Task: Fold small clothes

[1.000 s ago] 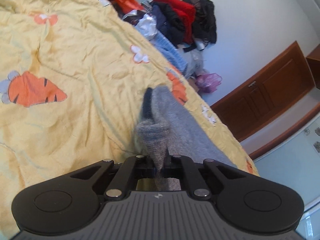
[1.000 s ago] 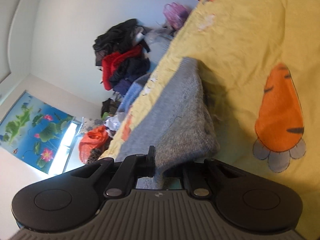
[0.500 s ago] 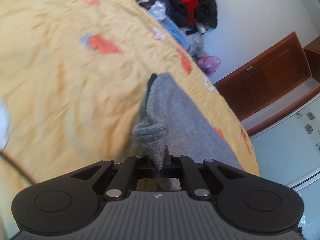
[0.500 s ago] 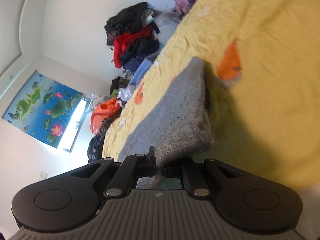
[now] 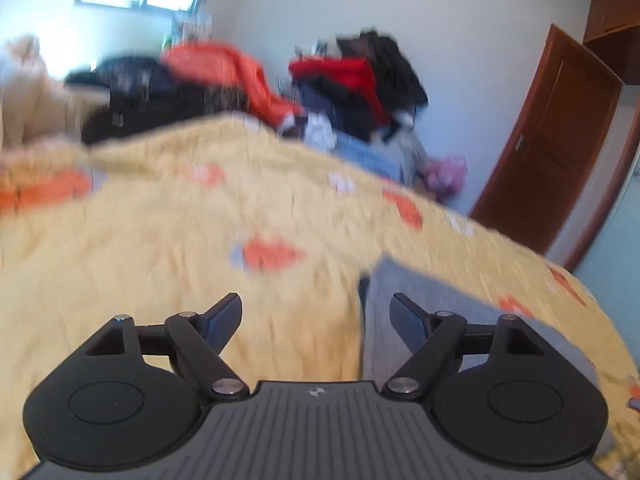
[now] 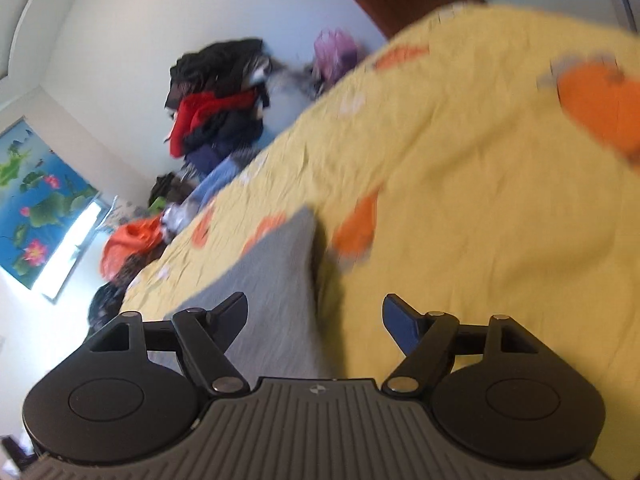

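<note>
Both the left tongs (image 5: 317, 312) and right tongs (image 6: 314, 312) stood apart, empty, above the grey knitted garment (image 6: 276, 280) lying on the yellow bedspread (image 5: 160, 240).

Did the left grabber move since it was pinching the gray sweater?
Yes. The left gripper has opened and let go of the gray sweater, tilting up from the yellow blanket toward the clothes pile.

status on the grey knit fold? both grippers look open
Done: the grey knit garment lies flat on the yellow quilt, apparently folded with a straight edge. In hand: nothing; left gripper and right gripper are both open and empty above it. Left: possibly more pieces from the clothes pile beyond the bed.
</note>
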`<state>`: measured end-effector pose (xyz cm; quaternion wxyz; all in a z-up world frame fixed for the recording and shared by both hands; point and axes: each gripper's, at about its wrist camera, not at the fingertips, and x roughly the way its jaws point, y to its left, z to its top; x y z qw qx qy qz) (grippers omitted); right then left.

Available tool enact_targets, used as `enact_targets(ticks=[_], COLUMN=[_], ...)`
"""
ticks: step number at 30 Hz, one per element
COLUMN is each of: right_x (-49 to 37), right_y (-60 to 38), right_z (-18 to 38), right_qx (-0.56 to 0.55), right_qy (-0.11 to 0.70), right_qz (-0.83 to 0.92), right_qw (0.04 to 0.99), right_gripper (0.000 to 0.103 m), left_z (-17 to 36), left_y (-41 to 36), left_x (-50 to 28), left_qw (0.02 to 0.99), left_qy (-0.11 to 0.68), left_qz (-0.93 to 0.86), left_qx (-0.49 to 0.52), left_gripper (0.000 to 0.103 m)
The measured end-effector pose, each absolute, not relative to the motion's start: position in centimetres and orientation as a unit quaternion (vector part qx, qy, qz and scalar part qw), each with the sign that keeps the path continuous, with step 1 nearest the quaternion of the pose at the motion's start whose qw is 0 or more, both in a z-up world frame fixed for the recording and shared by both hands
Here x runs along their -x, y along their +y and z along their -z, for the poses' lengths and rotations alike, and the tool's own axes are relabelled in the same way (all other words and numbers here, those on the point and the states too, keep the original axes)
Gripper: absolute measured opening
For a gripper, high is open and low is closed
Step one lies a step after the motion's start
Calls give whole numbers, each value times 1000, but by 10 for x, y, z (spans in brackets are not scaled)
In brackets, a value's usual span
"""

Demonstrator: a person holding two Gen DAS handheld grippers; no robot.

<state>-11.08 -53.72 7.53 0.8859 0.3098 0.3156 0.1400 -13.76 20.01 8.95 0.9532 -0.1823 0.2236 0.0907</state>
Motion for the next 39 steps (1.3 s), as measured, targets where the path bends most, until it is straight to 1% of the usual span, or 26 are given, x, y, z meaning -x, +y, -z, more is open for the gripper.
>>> enact_targets(ticks=[1,3,5,8,10,11,12,13,14,15,16,18,22,24,26,28,30,31,32,33,34,36,37,39], right_x=[91,46,-1,-56,-73,-74,-77,-77,-78,-81,-81,-79,-79,-88,-96,-97,-95,-91,-85,-77,-66,-45,-35,-22], right_y=[-535,-523,-505,-474,-453,-445,-439,-434,-430,-426,-422,-421,-442,-448,-445,-442,-441,-441,-442,-444,-443,-439,-434,-419], right_z=[-76,-74,-65,-45,-32,-33,-33,-34,-36,-35,-35,-39,-58,-54,-43,-33,-32,-34,-39,-48,-57,-72,-77,-79], right_qx=[-297,-279,-267,-249,-227,-215,-206,-203,-200,-191,-179,-162,-197,-201,-192,-202,-208,-209,-208,-201,-189,-172,-165,-138], right_qy=[317,328,349,394,412,395,394,391,392,401,403,393,336,338,353,367,379,379,368,346,322,286,275,274], right_qz=[-145,-148,-155,-161,-166,-172,-181,-198,-217,-228,-235,-243,-232,-220,-208,-208,-197,-187,-179,-173,-170,-187,-206,-238], right_qw=[889,891,885,870,867,876,877,876,871,866,866,872,891,892,892,884,880,882,889,900,912,924,924,922], right_gripper=[81,81,80,80,80,80,78,57,41,13,15,14,14,14,14,15,24,41,51,60,60,62,64,67], left_z=[-93,-91,-83,-60,-44,-38,-32,-27,-22,-22,-24,-27,-45,-42,-30,-27,-31,-34,-40,-45,-51,-58,-59,-57], left_y=[197,179,163,147,142,140,137,134,131,129,128,127,138,138,132,129,129,129,131,133,137,144,148,149], left_x=[119,71,16,-57,-89,-99,-106,-112,-114,-114,-113,-110,-96,-98,-103,-103,-99,-96,-90,-83,-74,-54,-42,-24], left_qw=[958,967,962,946,930,925,921,918,917,920,922,926,937,937,930,930,932,932,933,935,938,940,940,936], left_qy=[223,226,259,317,360,371,380,390,394,388,384,375,344,346,366,364,359,357,353,347,340,330,328,337], left_qz=[-75,-56,-42,-35,-10,-1,-2,-2,-3,-1,3,-3,-26,-34,-40,-45,-51,-55,-60,-67,-70,-72,-70,-53], left_qx=[163,107,70,61,78,84,82,75,67,59,53,47,49,32,10,5,9,11,14,18,25,49,64,83], left_gripper=[81,81,81,80,80,71,49,34,19,13,12,10,9,9,9,12,16,16,19,25,30,51,54,55])
